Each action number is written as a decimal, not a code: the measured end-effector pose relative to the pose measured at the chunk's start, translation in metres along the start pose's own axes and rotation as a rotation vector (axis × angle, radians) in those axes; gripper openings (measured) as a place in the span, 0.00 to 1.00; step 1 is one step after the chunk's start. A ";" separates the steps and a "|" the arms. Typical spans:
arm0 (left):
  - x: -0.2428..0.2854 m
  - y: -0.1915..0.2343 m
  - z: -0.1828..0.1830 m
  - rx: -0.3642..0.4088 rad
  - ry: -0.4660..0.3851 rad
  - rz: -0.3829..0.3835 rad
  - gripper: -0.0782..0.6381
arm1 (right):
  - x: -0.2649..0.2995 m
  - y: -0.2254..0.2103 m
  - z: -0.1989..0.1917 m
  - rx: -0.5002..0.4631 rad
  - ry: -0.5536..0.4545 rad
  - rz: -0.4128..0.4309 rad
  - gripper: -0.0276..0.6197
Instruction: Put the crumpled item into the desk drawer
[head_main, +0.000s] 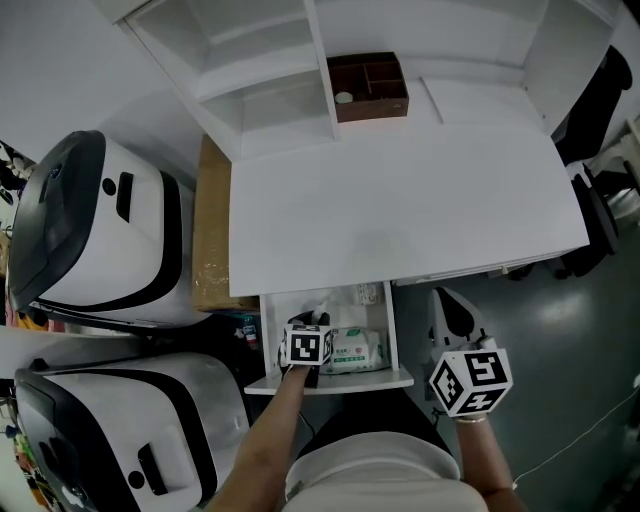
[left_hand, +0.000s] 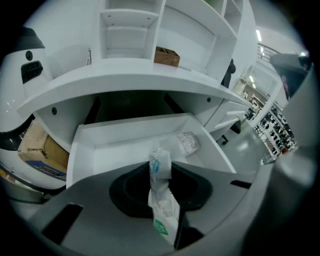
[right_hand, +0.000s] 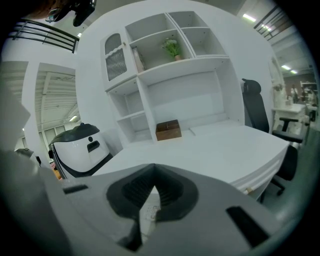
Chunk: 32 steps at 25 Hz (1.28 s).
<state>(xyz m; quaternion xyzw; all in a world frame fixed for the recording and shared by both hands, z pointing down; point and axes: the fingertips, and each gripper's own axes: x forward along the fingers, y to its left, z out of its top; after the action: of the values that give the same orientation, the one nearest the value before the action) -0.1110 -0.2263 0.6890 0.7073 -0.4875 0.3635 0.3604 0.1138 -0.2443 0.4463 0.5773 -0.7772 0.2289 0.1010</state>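
The crumpled item (left_hand: 163, 200), a white plastic wrapper with green print, is pinched between the jaws of my left gripper (left_hand: 160, 169). That gripper (head_main: 308, 330) hangs over the open white desk drawer (head_main: 330, 381), tilted steeply down at its left half. The drawer (left_hand: 75, 150) holds a pack of wet wipes (head_main: 357, 350) and a clear rolled packet (left_hand: 187, 143) at its far right. My right gripper (head_main: 447, 300) is held right of the drawer, below the desk edge. In the right gripper view its jaw tips (right_hand: 151, 186) meet; a pale patch shows in the gap below them.
A brown organiser box (head_main: 367, 87) stands at the back of the white desk (head_main: 400, 200) under the shelves. Two white-and-black machines (head_main: 100, 235) and a cardboard box (head_main: 212, 230) crowd the left. An office chair (head_main: 600, 200) stands at the right.
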 end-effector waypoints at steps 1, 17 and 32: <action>0.004 0.000 -0.002 -0.001 0.010 -0.005 0.21 | 0.000 -0.001 0.000 0.000 0.002 -0.002 0.05; 0.042 0.005 -0.019 -0.007 0.101 -0.009 0.21 | 0.007 -0.010 -0.011 0.004 0.039 -0.013 0.05; 0.047 0.025 -0.026 0.000 0.125 0.094 0.36 | 0.015 -0.005 -0.014 0.003 0.056 0.020 0.05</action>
<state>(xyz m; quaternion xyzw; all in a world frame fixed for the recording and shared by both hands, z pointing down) -0.1265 -0.2304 0.7460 0.6596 -0.4967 0.4238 0.3725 0.1125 -0.2514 0.4664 0.5632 -0.7793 0.2473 0.1195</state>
